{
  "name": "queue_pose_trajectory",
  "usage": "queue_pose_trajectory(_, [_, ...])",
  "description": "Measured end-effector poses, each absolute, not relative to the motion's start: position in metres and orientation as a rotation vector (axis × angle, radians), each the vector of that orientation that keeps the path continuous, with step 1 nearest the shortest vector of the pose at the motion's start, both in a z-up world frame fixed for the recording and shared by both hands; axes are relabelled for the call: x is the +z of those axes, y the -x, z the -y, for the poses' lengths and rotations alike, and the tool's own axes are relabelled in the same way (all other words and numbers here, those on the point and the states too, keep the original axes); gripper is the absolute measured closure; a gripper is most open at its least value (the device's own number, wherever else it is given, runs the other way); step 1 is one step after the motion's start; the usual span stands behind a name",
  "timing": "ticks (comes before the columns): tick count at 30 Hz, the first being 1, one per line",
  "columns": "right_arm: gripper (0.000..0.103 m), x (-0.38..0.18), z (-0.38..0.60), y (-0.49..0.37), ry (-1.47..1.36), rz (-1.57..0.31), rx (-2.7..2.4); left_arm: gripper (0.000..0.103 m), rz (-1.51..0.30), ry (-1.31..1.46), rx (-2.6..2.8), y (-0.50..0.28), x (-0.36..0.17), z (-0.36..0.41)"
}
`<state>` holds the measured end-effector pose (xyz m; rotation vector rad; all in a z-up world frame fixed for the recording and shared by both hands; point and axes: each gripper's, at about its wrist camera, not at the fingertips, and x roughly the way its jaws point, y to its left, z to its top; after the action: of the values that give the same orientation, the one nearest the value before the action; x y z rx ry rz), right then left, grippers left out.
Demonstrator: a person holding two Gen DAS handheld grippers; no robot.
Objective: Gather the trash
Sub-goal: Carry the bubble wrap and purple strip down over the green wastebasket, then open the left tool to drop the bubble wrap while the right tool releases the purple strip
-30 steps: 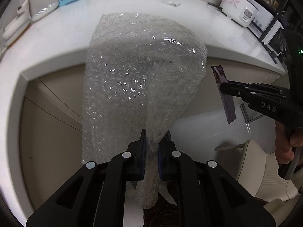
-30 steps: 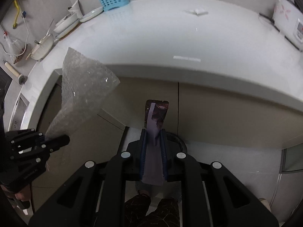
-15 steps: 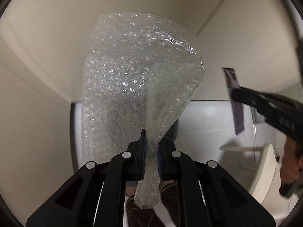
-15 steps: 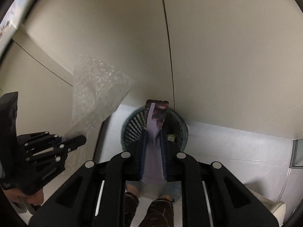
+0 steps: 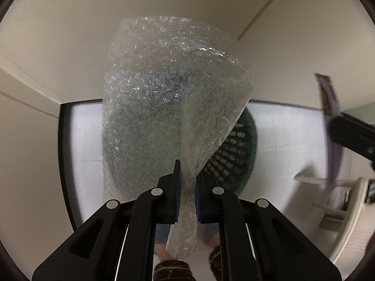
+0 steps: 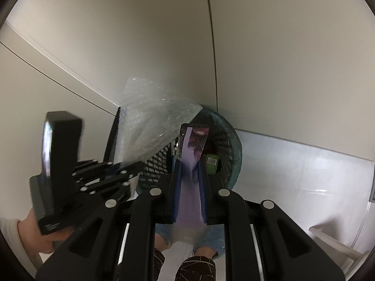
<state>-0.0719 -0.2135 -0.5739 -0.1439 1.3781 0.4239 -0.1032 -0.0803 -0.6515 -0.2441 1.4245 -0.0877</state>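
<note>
Left wrist view: the left gripper [image 5: 187,185] clamped bubble wrap [image 5: 164,98], which screened most of the bin [image 5: 236,159] below.

Right wrist view: the right gripper [image 6: 190,175] clamped a purple wrapper [image 6: 193,149] over the bin [image 6: 230,149], which stood against the cabinet [image 6: 281,58] and held a green carton [image 6: 212,162].

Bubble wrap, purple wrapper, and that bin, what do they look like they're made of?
Bubble wrap: clear soft plastic film, glossy air cells, crumpling where pinched.
Wrapper: probably printed plastic or foil laminate, flat, lilac, slight sheen.
Bin: likely moulded plastic, dark green lattice walls.
</note>
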Motion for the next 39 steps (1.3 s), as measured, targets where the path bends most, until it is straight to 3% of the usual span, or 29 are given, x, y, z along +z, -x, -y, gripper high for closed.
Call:
queue_pose_trajectory(5, [0.09, -0.591, 0.219, 0.066, 0.13, -1.411, 0.392, 0.093, -1.448, 0.235, -0.114, 0.102, -0.687, 0.094])
queue_pose_trajectory(8, [0.09, -0.595, 0.223, 0.068, 0.13, -1.421, 0.382, 0.085, -1.459, 0.236, -0.122, 0.1, -0.701, 0.1])
queue_pose_trajectory(9, [0.09, -0.595, 0.224, 0.068, 0.129, -1.424, 0.379, 0.081, -1.453, 0.239, -0.121, 0.099, -0.702, 0.101])
queue_pose_trajectory(12, [0.09, -0.599, 0.223, 0.067, 0.129, -1.426, 0.378, 0.053, -1.418, 0.248, -0.125, 0.102, -0.694, 0.097])
queue_pose_trajectory(18, [0.089, -0.605, 0.215, 0.069, 0.131, -1.406, 0.419, 0.03, -1.359, 0.236, -0.087, 0.11, -0.675, 0.084])
queue_pose_trajectory(23, [0.089, -0.623, 0.198, 0.065, 0.135, -1.391, 0.441, 0.017, -1.333, 0.251, -0.032, 0.117, -0.664, 0.056])
queue_pose_trajectory(30, [0.088, -0.656, 0.177, 0.065, 0.148, -1.386, 0.454, 0.007, -1.315, 0.248, 0.006, 0.121, -0.65, 0.029])
queue_pose_trajectory(37, [0.086, -0.68, 0.166, 0.064, 0.126, -1.402, 0.418, 0.006, -1.315, 0.25, 0.031, 0.122, -0.654, 0.013])
queue_pose_trajectory(39, [0.068, -0.683, 0.167, 0.064, 0.117, -1.421, 0.413, 0.006, -1.319, 0.256, 0.04, 0.122, -0.655, 0.011])
